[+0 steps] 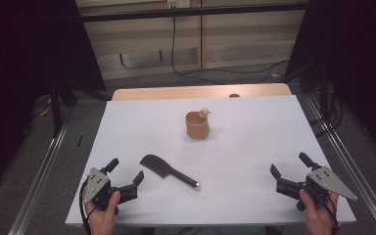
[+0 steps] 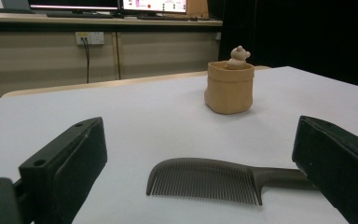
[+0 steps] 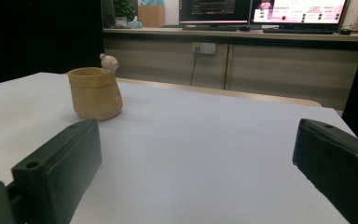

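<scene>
High view: both tools (image 1: 126,171) (image 1: 289,163) wide open, empty.

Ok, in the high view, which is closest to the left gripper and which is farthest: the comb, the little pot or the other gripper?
1. The comb: lying flat just to the right of the left gripper, by its open jaws.
2. The pot: farther up the table, near the middle, with a tiny figure on its rim.
3. The right gripper: far across at the table's right edge.
</scene>
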Tool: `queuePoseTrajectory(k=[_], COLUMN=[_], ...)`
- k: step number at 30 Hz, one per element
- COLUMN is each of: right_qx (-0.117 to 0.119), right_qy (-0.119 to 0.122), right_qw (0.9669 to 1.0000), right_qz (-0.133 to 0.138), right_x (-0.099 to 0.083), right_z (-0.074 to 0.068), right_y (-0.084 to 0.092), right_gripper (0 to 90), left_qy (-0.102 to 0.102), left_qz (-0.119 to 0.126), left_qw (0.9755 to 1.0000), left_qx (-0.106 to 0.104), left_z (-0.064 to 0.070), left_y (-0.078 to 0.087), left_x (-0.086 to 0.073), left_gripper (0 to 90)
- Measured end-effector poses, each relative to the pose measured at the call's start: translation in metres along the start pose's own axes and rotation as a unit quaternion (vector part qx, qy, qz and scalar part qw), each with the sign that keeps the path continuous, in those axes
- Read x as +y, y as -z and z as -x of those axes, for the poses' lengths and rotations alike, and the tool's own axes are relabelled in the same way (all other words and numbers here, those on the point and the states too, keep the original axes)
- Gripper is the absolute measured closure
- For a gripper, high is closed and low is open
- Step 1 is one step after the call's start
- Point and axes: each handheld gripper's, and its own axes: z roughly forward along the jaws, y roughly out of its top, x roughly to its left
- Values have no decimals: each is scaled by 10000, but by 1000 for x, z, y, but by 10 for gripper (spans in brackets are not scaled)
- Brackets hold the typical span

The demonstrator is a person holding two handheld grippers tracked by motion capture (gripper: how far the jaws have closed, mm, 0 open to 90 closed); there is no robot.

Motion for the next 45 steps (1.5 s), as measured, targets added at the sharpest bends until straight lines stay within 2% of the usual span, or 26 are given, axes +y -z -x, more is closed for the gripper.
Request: queuePoseTrajectory(k=[3, 7, 12, 17, 24, 26, 28, 33, 38, 43, 45], right_qx=[74, 126, 200, 211, 261, 257, 276, 265, 333, 366, 379], right_qy=[10, -34, -172, -171, -240, -248, -277, -266, -212, -194, -176], right_qw=[10000, 9999, 9996, 9996, 9993, 9993, 9992, 9993, 9992, 9991, 9991], right_qz=[-25, -47, -24, -25, -93, -88, -69, -91, -35, -36, -52], right_x=[0, 0, 0, -1, -1, -1, -1, -2, 0, 0, 0], right_z=[0, 0, 2, 2, 4, 5, 6, 7, 6, 5, 4], right_y=[1, 1, 0, -2, -3, -3, -2, 0, 3, 2, 2], right_gripper=[5, 5, 5, 6, 1, 3, 3, 3, 2, 2, 2], left_qy=[-21, -87, -39, 61, 74, 98, 39, 103, -44, -91, -109], left_qz=[38, 67, 40, 8, -178, -142, -134, -71, -80, -146, -182], left_qw=[9999, 9997, 9998, 9999, 9995, 9995, 9996, 9995, 9981, 9973, 9957], left_qx=[-159, -226, -201, -150, -241, -273, -263, -292, -608, -718, -899], left_z=[1, 2, 0, -1, 0, 1, 2, 4, 8, 13, 15], left_y=[-1, -1, -3, -6, -11, -11, -10, -7, -11, -18, -21], left_x=[0, 1, 1, -1, -2, -2, -1, 1, 3, 5, 7], left_gripper=[31, 28, 27, 27, 27, 27, 27, 27, 27, 42, 53])
